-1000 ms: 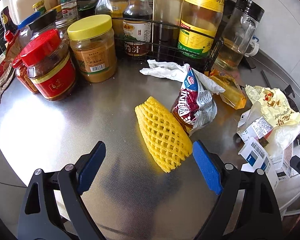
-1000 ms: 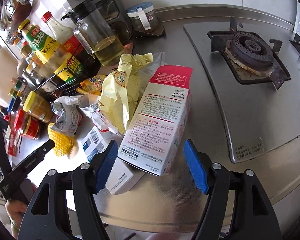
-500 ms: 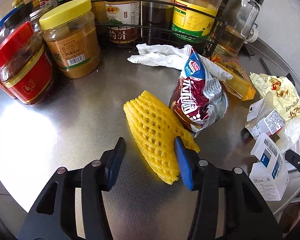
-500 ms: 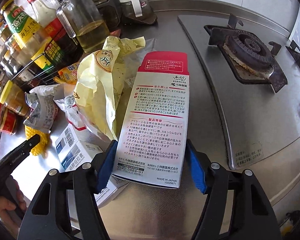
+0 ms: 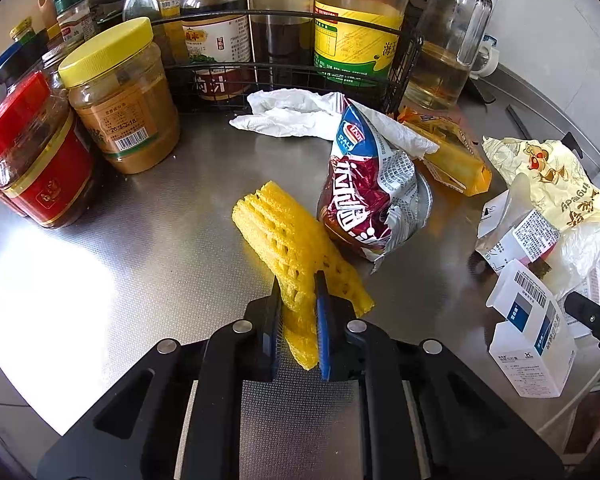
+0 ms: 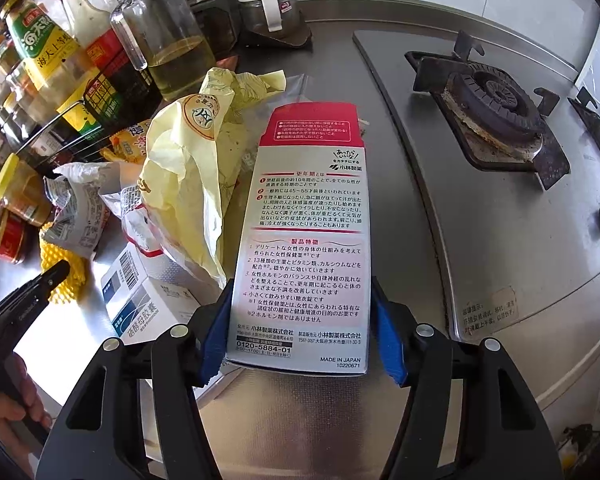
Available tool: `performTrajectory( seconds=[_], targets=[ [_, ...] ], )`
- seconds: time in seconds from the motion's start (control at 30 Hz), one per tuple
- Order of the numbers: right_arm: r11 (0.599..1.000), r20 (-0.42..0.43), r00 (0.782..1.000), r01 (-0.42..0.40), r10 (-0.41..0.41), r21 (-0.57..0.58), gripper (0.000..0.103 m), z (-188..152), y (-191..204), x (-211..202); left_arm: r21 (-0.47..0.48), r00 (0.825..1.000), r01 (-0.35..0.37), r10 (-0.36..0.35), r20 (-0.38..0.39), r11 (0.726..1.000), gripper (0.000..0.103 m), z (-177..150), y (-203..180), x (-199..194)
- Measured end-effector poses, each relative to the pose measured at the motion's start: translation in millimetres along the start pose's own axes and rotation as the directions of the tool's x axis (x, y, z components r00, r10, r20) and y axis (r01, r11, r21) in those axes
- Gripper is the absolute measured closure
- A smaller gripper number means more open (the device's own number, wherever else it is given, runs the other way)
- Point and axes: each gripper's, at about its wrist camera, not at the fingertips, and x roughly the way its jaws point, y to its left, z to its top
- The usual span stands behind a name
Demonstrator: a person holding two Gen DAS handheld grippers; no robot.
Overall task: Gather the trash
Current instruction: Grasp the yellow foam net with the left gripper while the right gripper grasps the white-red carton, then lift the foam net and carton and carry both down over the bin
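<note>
Yellow lattice foam net (image 5: 296, 248), maroon-and-silver snack bag (image 5: 370, 196), pale yellow wrapper (image 6: 188, 168) (red print), red-topped silver box (image 6: 308, 240).

- Left wrist view: low, close over the counter (image 5: 100, 280), facing the wire rack (image 5: 284, 68).
- Right wrist view: right of the rack (image 6: 60, 128), facing the stove burner (image 6: 496, 100); both share the yellow foam net (image 5: 288, 248).

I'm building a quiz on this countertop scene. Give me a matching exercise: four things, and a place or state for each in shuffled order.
Things:
1. yellow foam net
2. red-and-white box
3. oil pitcher
4. yellow-lidded jar

Places or states:
A. beside the red-lidded jar
B. between the right gripper fingers
C. pinched by the left gripper
D. right of the wire rack

Pairs: 1-C, 2-B, 3-D, 4-A
</note>
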Motion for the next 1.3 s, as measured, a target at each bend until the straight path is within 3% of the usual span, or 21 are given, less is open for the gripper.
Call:
performTrajectory(
  seconds=[0.53, 0.7, 1.0, 1.3],
  targets=[
    [1.000, 0.022, 0.999, -0.026, 0.025, 0.018, 0.043, -5.0, -2.9, -3.8, -0.006, 1.000, 0.006, -0.006, 0.025, 1.000, 0.094, -4.1, 2.0, -4.4],
    [0.999, 0.043, 0.999, -0.032, 0.031, 0.026, 0.043, -11.1, -9.0, -21.8, -0.008, 0.999, 0.012, -0.011, 0.040, 1.000, 0.094, -8.0, 1.8, -15.6],
    [0.998, 0.131, 0.991, -0.039, 0.033, 0.044, 0.044, -32.8, -34.9, -77.2, 0.028, 0.994, 0.020, -0.023, 0.105, 0.999, 0.095, -27.9, -6.9, -66.5],
    [0.994, 0.197, 0.975, -0.108, 0.104, 0.008, 0.044, -66.0, -51.5, -122.9, 0.073, 0.984, 0.049, -0.060, 0.168, 0.996, 0.095, -62.3, -26.1, -122.4]
  ],
)
